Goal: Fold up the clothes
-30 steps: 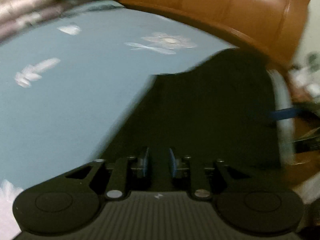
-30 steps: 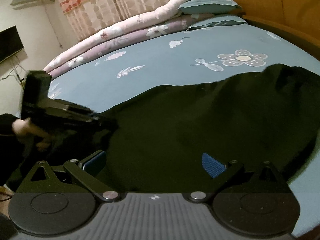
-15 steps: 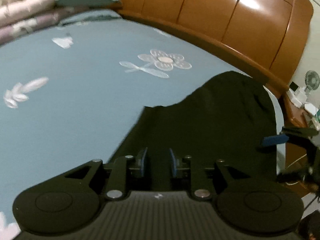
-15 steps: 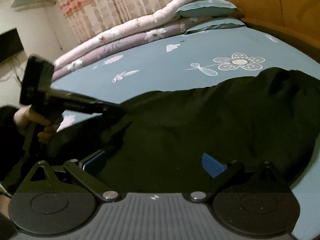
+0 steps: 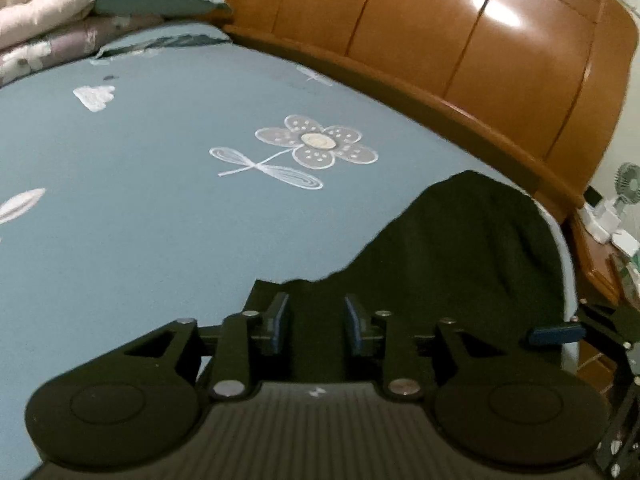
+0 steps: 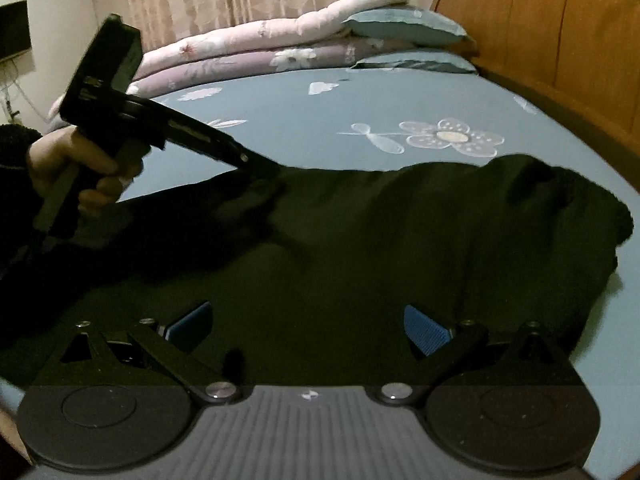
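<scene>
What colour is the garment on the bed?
Black garment, plain as far as visible; clearest in the right wrist view.

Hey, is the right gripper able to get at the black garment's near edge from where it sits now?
Probably yes. The right gripper hangs with its jaws wide open just over the black garment, and nothing lies between them. The left gripper works the far edge, out of its way.

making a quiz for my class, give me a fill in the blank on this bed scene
1. The garment on the sheet is ____ in colour.
2. The sheet's large printed motif is a ____.
3. The headboard is made of ____.
4. The right gripper has its jaws wide ____.

Missing words: black; flower; wood; open
</scene>
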Tool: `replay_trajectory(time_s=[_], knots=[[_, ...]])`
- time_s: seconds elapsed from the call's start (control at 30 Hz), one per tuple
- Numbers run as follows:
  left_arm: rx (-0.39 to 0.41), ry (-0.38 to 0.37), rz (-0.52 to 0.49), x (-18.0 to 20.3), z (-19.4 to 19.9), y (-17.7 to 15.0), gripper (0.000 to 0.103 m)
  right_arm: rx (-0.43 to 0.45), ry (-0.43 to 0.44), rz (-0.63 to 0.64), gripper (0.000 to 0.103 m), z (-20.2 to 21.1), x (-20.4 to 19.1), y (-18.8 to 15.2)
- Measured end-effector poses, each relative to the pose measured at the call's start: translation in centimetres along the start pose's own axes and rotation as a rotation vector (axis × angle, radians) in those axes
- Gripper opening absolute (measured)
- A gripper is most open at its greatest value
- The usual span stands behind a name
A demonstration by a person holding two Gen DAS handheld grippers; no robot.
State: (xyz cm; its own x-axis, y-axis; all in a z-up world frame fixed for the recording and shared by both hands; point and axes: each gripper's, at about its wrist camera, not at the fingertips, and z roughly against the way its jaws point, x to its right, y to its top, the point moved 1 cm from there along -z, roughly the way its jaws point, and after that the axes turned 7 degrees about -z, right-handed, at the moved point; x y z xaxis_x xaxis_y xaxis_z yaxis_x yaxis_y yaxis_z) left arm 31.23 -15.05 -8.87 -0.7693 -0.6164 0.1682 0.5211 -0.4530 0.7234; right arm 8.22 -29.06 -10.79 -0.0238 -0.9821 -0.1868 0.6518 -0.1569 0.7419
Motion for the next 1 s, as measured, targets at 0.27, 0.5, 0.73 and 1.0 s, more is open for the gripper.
replay_trajectory(time_s=[0.27,0.5,0.73,1.0], knots=[[-0.003,0.025,0.025,-1.3,-1.3,-0.1,0.032,-0.069,-0.118,0.067,0.103,1.3,0.2,-2.1],[-0.015,0.047,-0.035,0.3,1.7,0.2,0.033,-0.021,-0.064,0.058,0.103,0.9,-2.1,-0.6],[-0.027,0.062,-0.14,4.1,8.2,-4.0,0.045,-0.097,-0.06,0.165,0.103,0.8,-3.9,-3.7],[-0.064,0.126,-0.188,8.4,12.5,-10.2,0.053,-0.008,-0.031,0.128,0.103,2.1,-5.1,-2.6]])
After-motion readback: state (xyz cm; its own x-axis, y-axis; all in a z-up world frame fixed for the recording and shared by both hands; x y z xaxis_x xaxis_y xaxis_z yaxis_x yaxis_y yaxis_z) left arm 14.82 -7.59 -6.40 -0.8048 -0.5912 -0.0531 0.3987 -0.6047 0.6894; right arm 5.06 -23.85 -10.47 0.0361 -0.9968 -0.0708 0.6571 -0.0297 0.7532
